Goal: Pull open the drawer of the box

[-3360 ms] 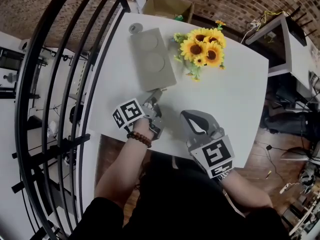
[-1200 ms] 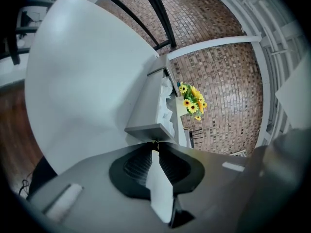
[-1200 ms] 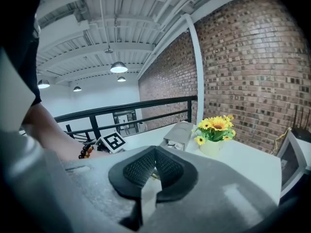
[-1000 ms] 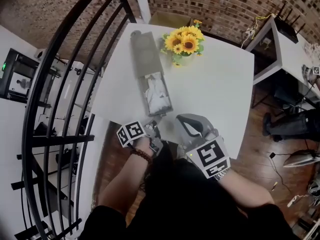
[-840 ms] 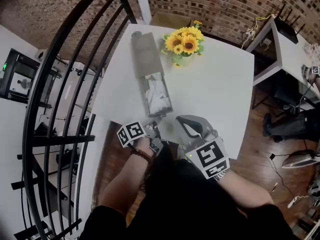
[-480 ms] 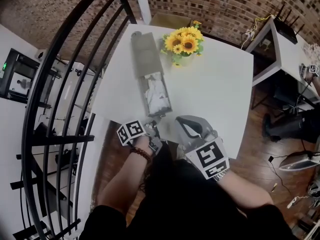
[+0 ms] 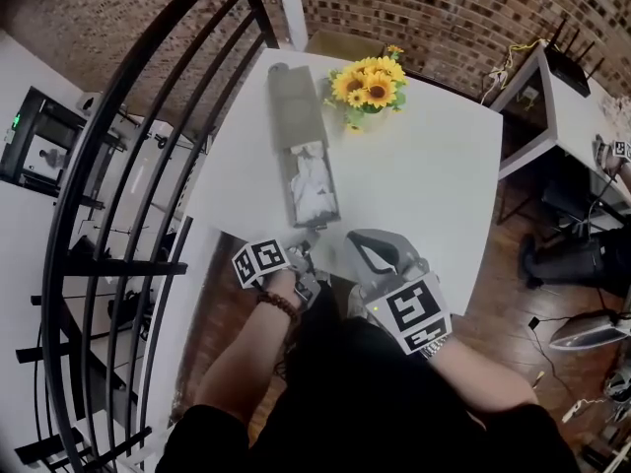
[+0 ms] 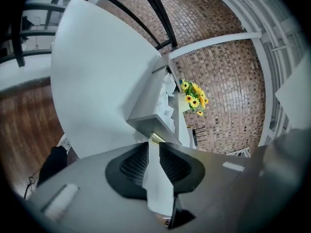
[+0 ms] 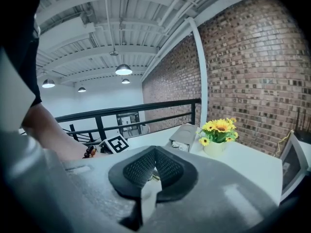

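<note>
A long grey box point(image 7: 296, 106) lies on the white table point(image 7: 434, 185). Its drawer point(image 7: 314, 187) stands pulled out toward me, with crumpled white paper inside. My left gripper point(image 7: 308, 236) is at the drawer's near end. In the left gripper view the drawer front point(image 8: 155, 111) and its small brass handle point(image 8: 156, 138) sit just beyond the tips of the left gripper point(image 8: 153, 142). Its jaws are opening, a narrow gap shows between them, and the pads do not press on the handle. My right gripper point(image 7: 353, 236) rests beside it, shut and empty point(image 9: 154, 150).
A pot of sunflowers point(image 7: 370, 85) stands to the right of the box. A black railing point(image 7: 148, 166) runs along the table's left side. The table's near edge is right under both grippers. A second desk point(image 7: 552, 77) stands at the far right.
Since the earliest frame the drawer has slid out of the box toward me and my left gripper has drawn back to the table's near edge. Over the last second both grippers stayed put.
</note>
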Demonstrator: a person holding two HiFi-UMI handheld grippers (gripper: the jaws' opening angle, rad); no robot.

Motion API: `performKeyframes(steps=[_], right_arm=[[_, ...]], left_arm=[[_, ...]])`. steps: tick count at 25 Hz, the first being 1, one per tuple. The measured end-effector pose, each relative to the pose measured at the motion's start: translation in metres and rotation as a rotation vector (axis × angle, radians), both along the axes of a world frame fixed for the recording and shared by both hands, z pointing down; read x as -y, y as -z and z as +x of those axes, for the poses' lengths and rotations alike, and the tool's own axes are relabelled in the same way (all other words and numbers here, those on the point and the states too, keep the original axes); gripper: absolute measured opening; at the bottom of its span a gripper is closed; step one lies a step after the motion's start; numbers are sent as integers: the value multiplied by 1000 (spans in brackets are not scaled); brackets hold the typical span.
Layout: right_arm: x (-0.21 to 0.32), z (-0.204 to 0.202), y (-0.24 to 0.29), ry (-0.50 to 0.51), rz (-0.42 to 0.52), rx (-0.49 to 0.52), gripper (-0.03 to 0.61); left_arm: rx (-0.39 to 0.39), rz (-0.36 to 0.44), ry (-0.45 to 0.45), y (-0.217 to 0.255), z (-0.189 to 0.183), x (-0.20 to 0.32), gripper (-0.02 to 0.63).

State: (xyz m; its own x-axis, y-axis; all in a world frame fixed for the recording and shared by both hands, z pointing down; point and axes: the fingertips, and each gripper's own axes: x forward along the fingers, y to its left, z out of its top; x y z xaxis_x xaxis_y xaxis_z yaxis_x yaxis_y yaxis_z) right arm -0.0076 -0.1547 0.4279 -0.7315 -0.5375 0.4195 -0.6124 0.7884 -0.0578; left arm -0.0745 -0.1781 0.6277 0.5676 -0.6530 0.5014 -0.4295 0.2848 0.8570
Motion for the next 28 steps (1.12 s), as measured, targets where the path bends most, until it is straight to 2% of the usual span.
performKeyframes(steps=[11, 16, 24, 28], right_arm=[[-17, -1, 12, 36, 19, 35, -9], [-24, -4, 18, 47, 25, 41, -9], [-28, -11, 21, 40, 32, 43, -9], [-32, -19, 23, 24, 46, 37, -9]], left_arm=[[40, 31, 46, 24, -15, -18, 67], [80, 76, 31, 47, -20, -25, 63], [277, 261, -122, 112, -17, -33, 44], [461, 393, -215, 145, -22, -38, 23]])
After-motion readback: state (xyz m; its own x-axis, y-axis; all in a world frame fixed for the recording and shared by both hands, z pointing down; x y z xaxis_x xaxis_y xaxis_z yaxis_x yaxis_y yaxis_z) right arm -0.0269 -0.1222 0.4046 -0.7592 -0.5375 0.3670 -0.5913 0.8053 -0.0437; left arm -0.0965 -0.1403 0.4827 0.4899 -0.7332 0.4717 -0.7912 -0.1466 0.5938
